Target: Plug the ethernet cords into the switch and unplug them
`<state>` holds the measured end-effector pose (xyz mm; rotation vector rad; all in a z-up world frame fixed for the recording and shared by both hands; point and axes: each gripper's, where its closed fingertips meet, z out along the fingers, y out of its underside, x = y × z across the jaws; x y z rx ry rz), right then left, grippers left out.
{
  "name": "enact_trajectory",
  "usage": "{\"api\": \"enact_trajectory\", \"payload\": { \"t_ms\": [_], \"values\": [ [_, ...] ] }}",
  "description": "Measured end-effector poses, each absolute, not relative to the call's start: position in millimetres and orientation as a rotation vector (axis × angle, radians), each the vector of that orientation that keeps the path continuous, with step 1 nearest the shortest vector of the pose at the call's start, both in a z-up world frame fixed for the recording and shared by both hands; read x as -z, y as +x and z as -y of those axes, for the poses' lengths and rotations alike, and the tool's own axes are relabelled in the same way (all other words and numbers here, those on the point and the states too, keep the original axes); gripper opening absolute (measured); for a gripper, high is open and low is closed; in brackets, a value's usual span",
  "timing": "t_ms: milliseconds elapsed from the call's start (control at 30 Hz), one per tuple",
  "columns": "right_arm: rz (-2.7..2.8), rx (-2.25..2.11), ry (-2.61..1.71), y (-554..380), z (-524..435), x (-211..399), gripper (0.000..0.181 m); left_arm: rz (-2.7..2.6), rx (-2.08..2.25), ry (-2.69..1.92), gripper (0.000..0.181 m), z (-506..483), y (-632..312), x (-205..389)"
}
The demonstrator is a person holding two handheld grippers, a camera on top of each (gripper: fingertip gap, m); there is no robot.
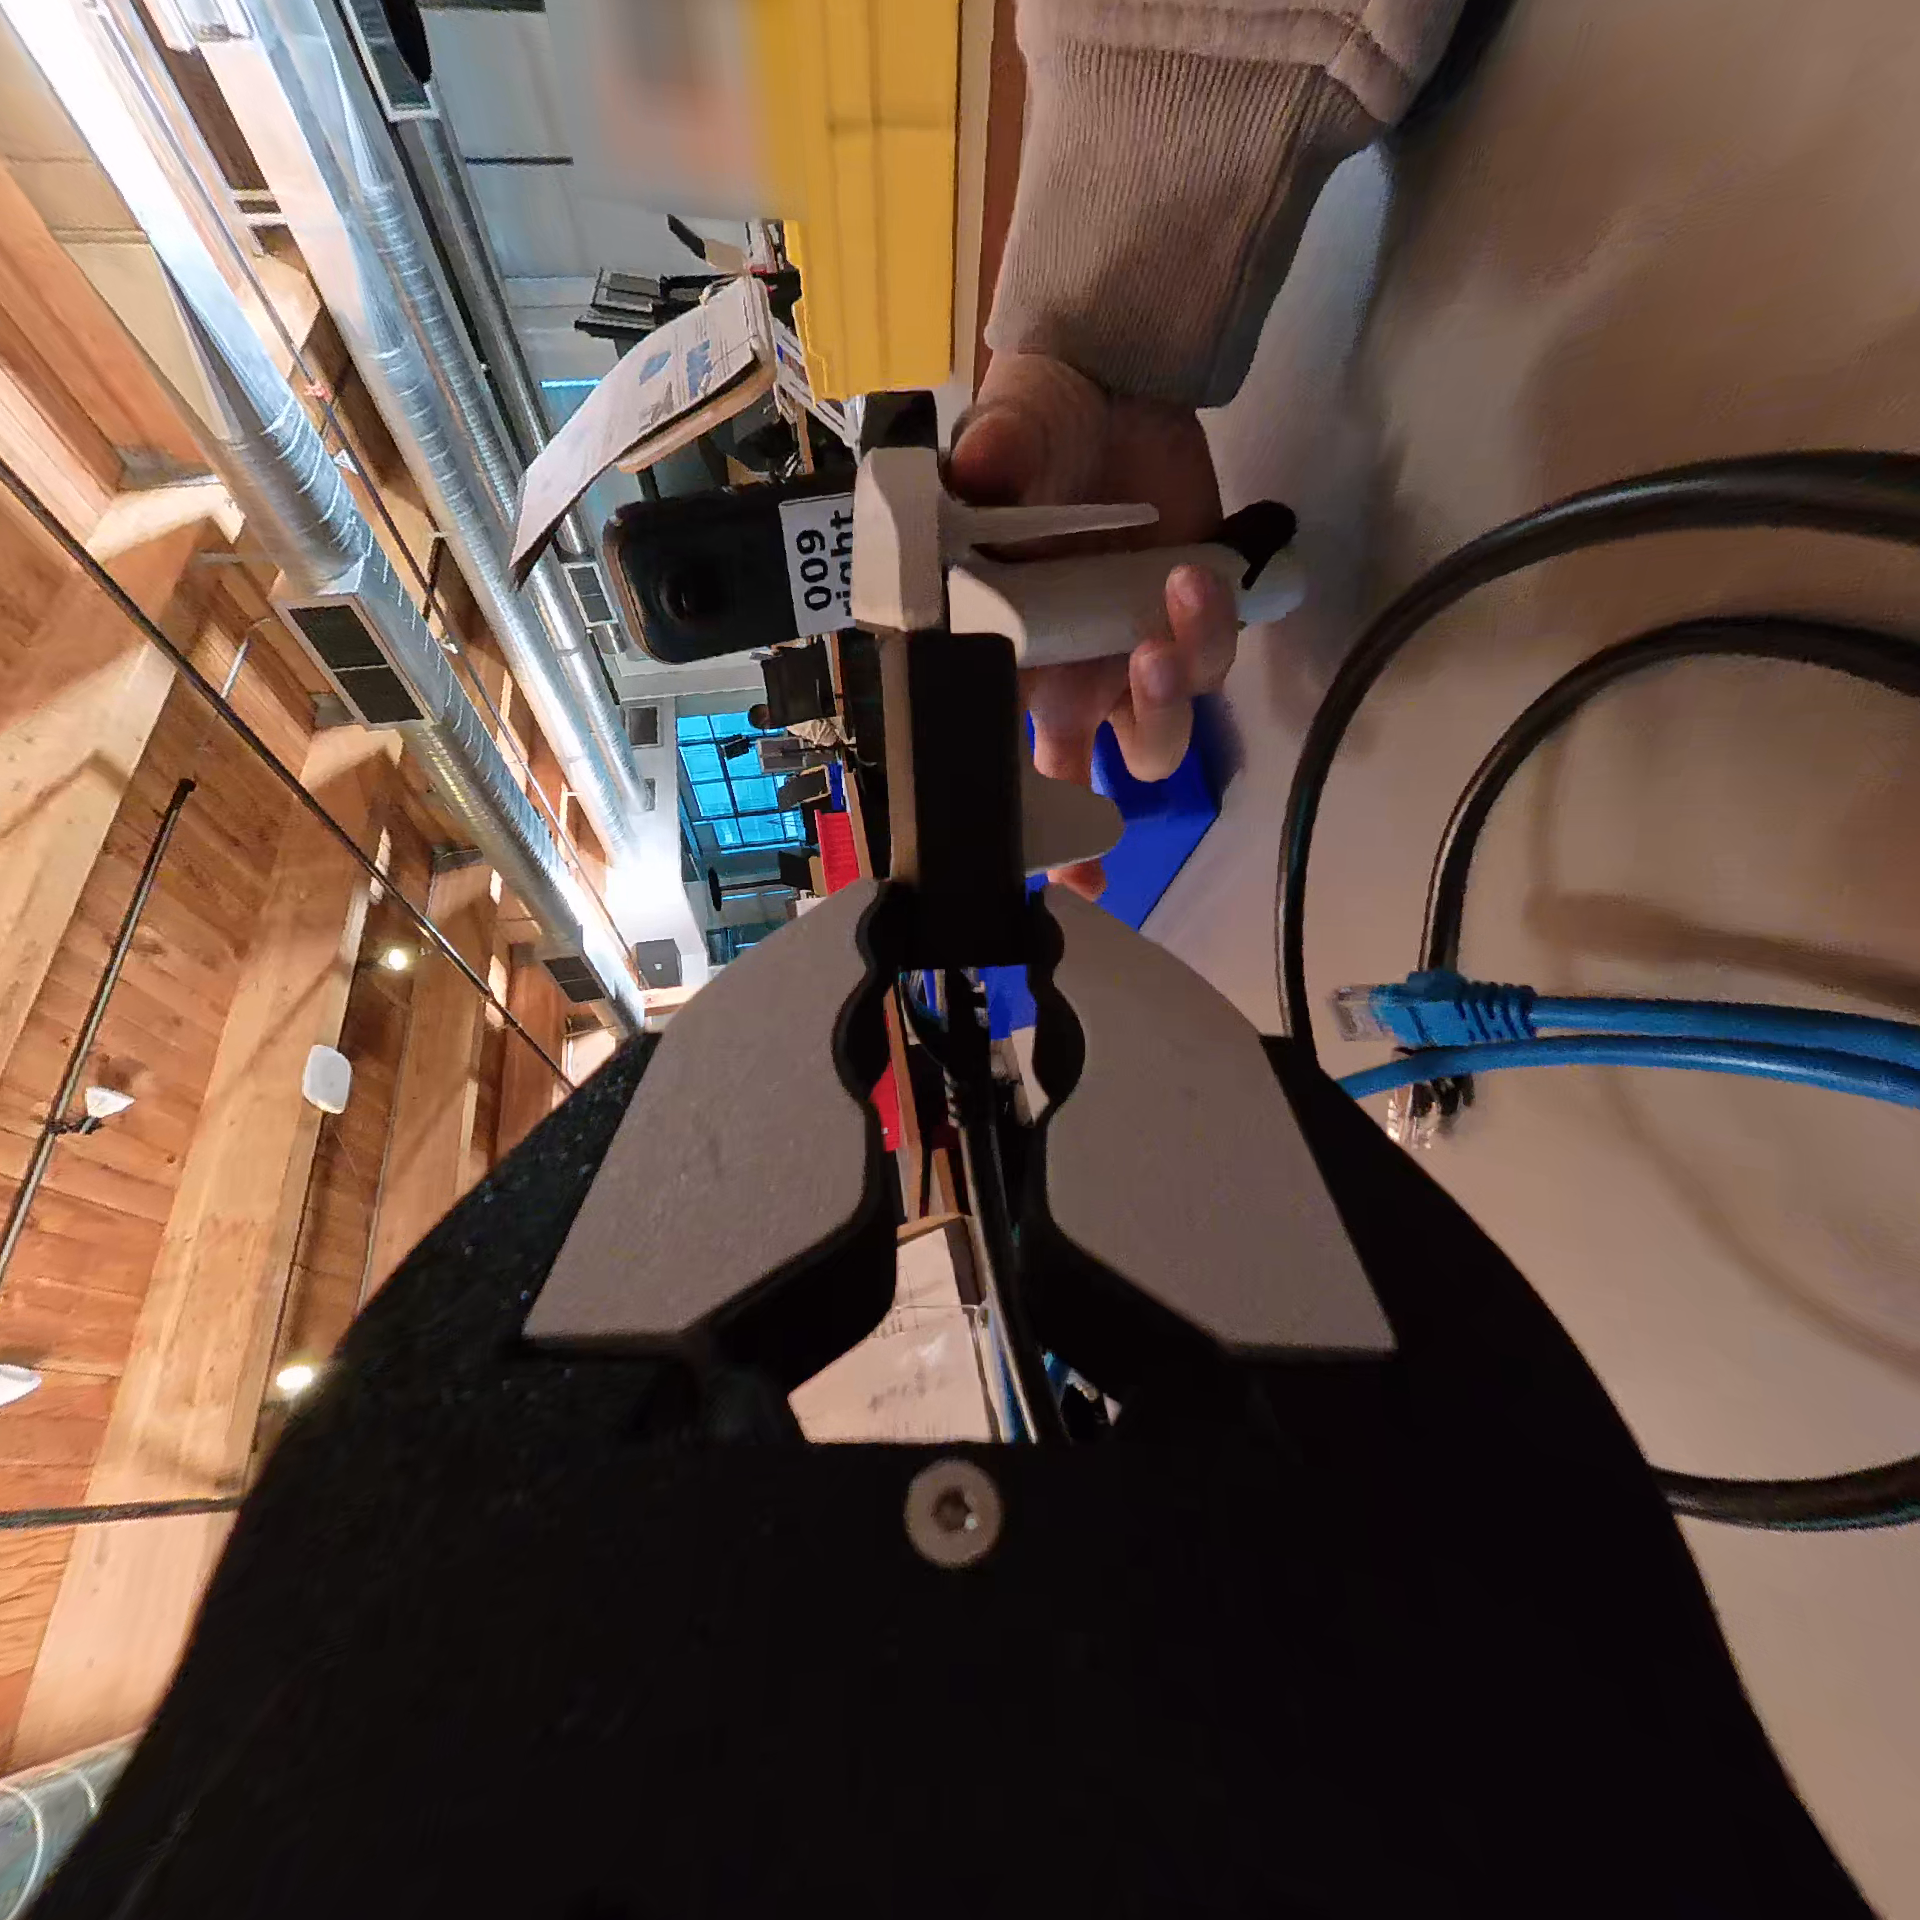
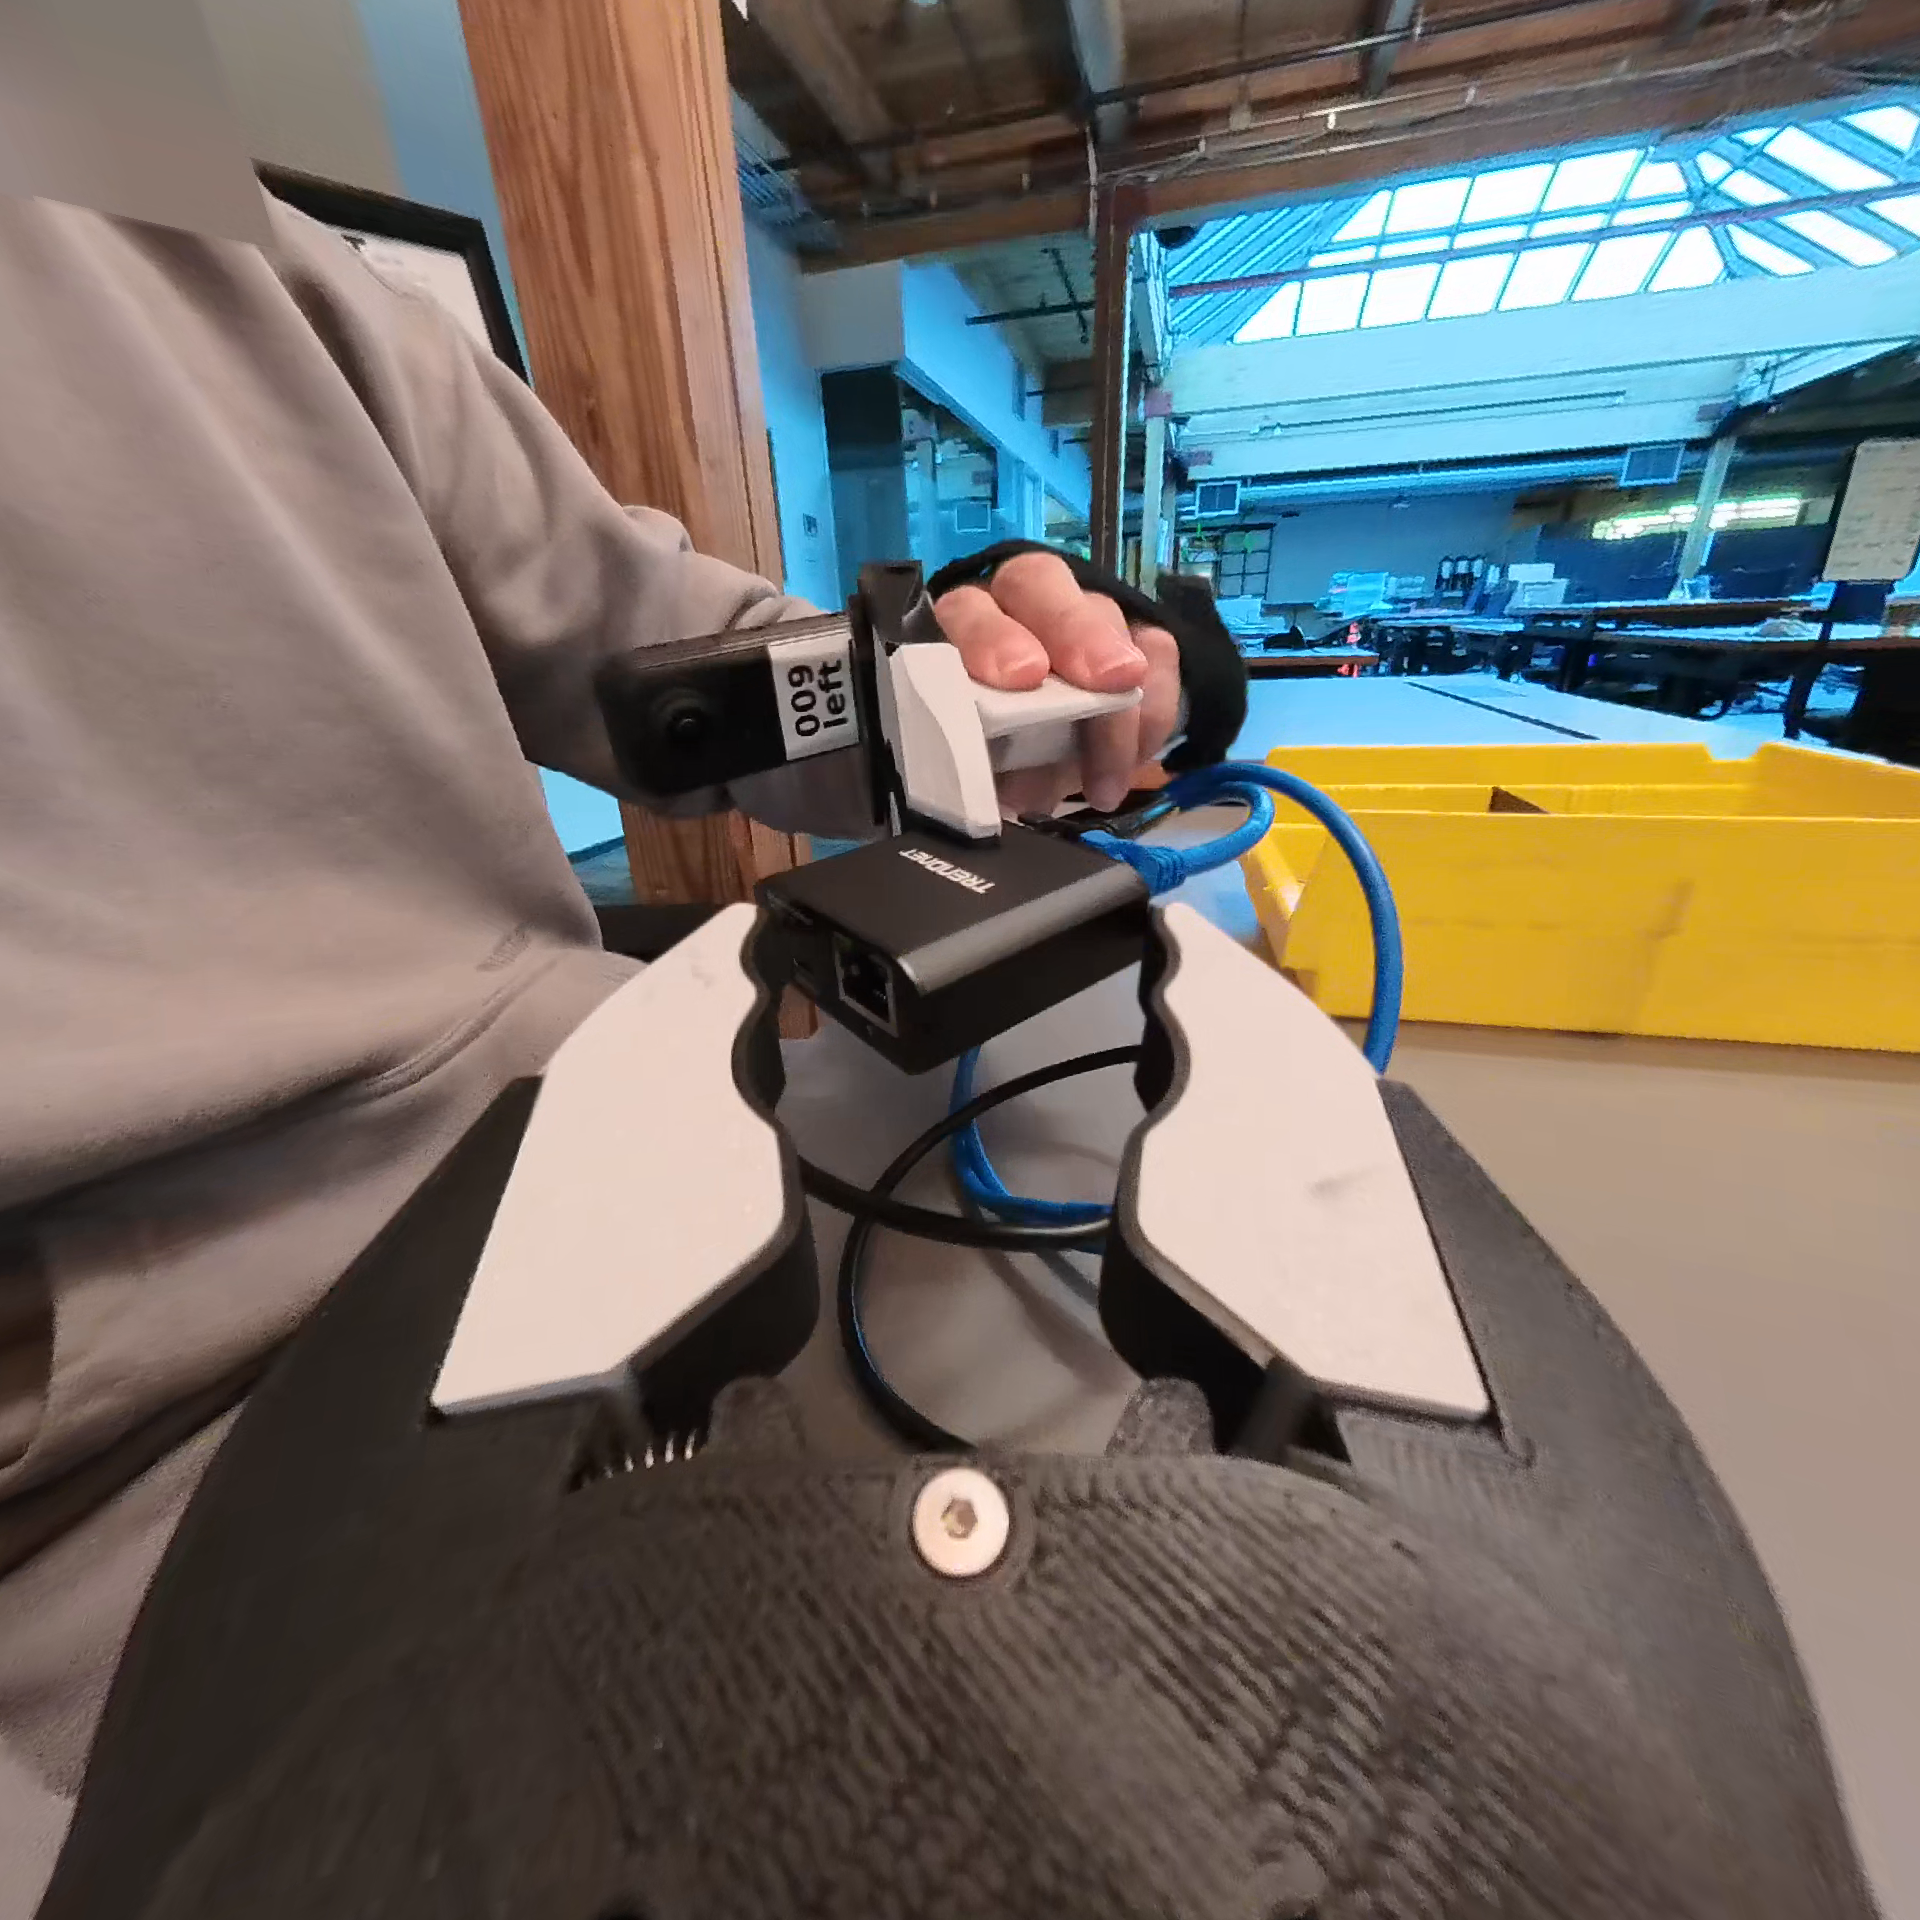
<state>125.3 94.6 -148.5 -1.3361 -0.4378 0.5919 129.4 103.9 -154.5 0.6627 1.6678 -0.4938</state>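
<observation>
The right gripper (image 2: 951, 961) clamps the black switch (image 2: 956, 935), lifted above the table (image 2: 1662, 1247); white lettering marks its top. The left gripper (image 1: 961, 935) also pinches the switch. A blue cord (image 2: 1340, 883) is plugged in; its free plug (image 1: 1403, 1013) lies on the table beside a black cable (image 1: 1351, 727). Each camera carries a white label (image 2: 821, 698).

Layout, referred to the switch (image 2: 951, 940). The switch sits between the fingertips of my right gripper (image 2: 951, 971), one port facing me, raised above the table (image 2: 1662, 1195). My left gripper (image 2: 940, 790) meets the switch from behind and above. One ethernet cord (image 2: 1340, 894) leaves the switch's far right end and loops down beneath it; a second cable (image 2: 883, 1195) coils on the table below. A bin (image 2: 1558, 914) stands on the table to the switch's right; a post (image 2: 623, 416) rises behind it, to the left.
</observation>
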Motion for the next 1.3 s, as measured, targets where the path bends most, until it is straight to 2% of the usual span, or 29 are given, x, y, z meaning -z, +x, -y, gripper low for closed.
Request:
{"api": "enact_trajectory", "payload": {
  "t_ms": [267,467,533,600,667,767,867,967,1100,1167,1233,1300],
  "values": [
    [0.478,-0.613,-1.349,122.1,-100.1,157.1,0.067,-1.661,0.508,0.696,0.022,-106.4,128.3,162.8],
    [0.458,-0.451,-1.313,129.1,-112.6,152.3,0.065,-1.676,0.503,0.629,0.025,-123.9,139.4,157.6],
    [0.424,-0.351,-1.319,136.6,-119.7,149.8,0.064,-1.699,0.432,0.522,0.039,-143.5,153.1,152.1],
    [0.341,-0.262,-1.317,150.8,-124.7,146.4,0.062,-1.704,0.365,0.365,0.044,-171.7,166.0,137.7],
    [0.26,-0.165,-1.321,164.1,-128.1,144.0,0.061,-1.783,0.443,0.113,0.055,-195.3,166.5,124.9],
    [0.22,-0.095,-1.31,166.2,-130.9,139.7,0.061,-1.834,0.88,-0.498,0.051,-202.4,153.7,115.9],
    [0.226,-0.083,-1.293,159.7,-133.7,138.0,0.06,-1.809,1.461,-1.179,0.051,-178.5,131.2,138.0],
    [0.253,-0.046,-1.287,153.1,-138.3,134.3,0.06,-1.501,2.168,-1.696,0.05,-156.3,117.1,146.2],
    [0.314,-0.068,-1.239,135.1,-140.8,128.3,0.06,-1.04,2.825,-1.959,0.048,-147.0,119.2,150.1],
    [0.33,-0.041,-1.24,130.6,-145.0,129.1,0.06,-0.878,3.08,-1.924,0.032,-140.6,118.6,142.1],
    [0.351,-0.033,-1.247,126.1,-147.2,130.6,0.06,-0.827,3.187,-1.905,0.027,-135.9,119.9,139.7],
    [0.362,-0.028,-1.272,127.7,-145.8,133.2,0.06,-0.92,3.091,-1.89,0.027,-134.9,121.7,143.5]
  ]
}}
